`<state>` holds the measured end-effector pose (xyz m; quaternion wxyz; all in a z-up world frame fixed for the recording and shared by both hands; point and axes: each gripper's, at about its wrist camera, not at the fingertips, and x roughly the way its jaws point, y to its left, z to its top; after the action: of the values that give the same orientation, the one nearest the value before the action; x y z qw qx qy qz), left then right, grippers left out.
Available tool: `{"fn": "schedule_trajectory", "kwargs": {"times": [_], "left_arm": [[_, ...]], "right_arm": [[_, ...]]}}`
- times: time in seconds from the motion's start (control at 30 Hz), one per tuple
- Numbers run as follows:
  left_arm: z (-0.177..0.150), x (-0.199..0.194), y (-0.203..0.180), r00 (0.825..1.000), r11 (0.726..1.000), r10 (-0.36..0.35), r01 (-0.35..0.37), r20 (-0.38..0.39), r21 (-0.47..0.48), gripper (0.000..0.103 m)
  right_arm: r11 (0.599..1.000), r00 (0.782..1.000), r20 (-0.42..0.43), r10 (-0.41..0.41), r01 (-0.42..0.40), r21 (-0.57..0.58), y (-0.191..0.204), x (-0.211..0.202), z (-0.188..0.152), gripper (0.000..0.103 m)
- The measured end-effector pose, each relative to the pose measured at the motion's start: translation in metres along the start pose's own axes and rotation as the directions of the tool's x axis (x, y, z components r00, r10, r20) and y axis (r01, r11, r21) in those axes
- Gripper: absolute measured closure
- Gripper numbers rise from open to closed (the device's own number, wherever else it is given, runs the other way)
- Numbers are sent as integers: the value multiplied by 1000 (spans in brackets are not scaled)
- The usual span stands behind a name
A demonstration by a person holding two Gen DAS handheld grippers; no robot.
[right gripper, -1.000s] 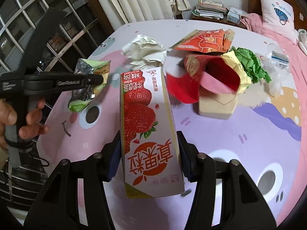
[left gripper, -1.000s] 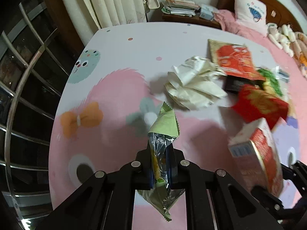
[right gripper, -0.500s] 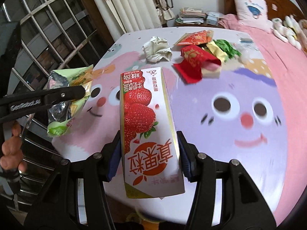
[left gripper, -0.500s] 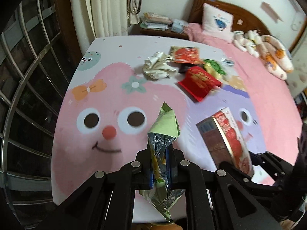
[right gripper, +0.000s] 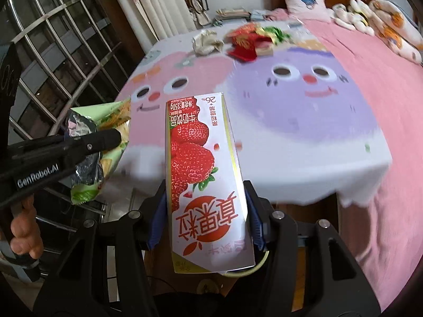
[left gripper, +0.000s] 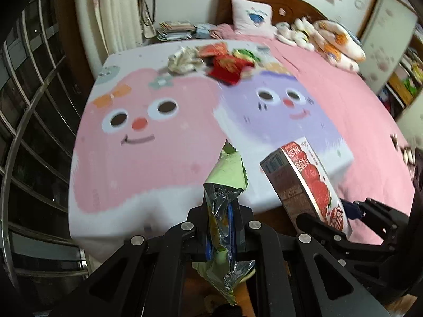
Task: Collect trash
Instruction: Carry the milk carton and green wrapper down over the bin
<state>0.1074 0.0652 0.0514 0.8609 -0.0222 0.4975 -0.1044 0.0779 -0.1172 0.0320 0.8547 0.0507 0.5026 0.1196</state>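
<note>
Reading upside down in the right wrist view, the strawberry milk carton [right gripper: 205, 182] carries large red Chinese characters near the fingers, smaller lines of Chinese print at its far end, and the figures "26%" and "250g"; red strawberries with green leaves run along its white face. The right gripper [right gripper: 205, 218] has its fingers closed on the carton's two narrow sides, blue pads pressed against it. In the left wrist view the same carton [left gripper: 306, 185] shows a barcode on its top end and a brown side panel. The left gripper [left gripper: 221, 227] pinches a crumpled snack wrapper [left gripper: 224, 200], pale green outside and silver foil inside, with a zigzag edge; the wrapper sticks out both ahead of and behind the fingers. Seen from the right, the left gripper's black arm reads "GenRobot.AI", and the person's hand [right gripper: 23, 227] grips its handle. Both items hang in the air off the near edge of the bed [left gripper: 357, 121], which is covered by a cloth with a pink and a purple cartoon face. Far across it lie more trash: crumpled white paper [right gripper: 206, 42], a red packet [right gripper: 244, 45] and a green scrap [right gripper: 277, 33], bunched together.
</note>
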Motion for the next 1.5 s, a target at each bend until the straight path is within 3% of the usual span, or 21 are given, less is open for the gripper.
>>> {"fn": "schedule_trajectory", "kwargs": {"times": [0.27, 0.47, 0.67, 1.0, 1.23, 1.3, 1.5], "left_arm": [[-75, 12, -13, 993, 1000, -25, 26, -117, 13, 94], [-111, 43, -31, 980, 999, -30, 33, -195, 9, 94], [-147, 117, -48, 962, 1000, -14, 14, -274, -4, 94], [-227, 272, -61, 919, 998, 19, -41, -394, -48, 93], [-253, 337, -67, 904, 997, 56, -71, -425, -21, 93], [-258, 348, -65, 899, 997, 63, -78, -434, -16, 90], [-263, 366, -54, 893, 995, 75, -97, -444, -26, 57]], "right_arm": [[994, 992, -128, -25, 38, 99, -16, 0, -77, 53], [985, 970, -243, -26, 66, 159, -45, 33, -126, 53], [974, 942, -334, 6, 69, 214, -82, 102, -177, 53], [957, 893, -449, 31, 104, 272, -135, 233, -262, 53], [953, 878, -478, 36, 113, 280, -160, 279, -282, 53], [954, 878, -476, 46, 103, 281, -160, 286, -284, 53], [959, 883, -466, 61, 77, 272, -160, 297, -277, 52]]}}
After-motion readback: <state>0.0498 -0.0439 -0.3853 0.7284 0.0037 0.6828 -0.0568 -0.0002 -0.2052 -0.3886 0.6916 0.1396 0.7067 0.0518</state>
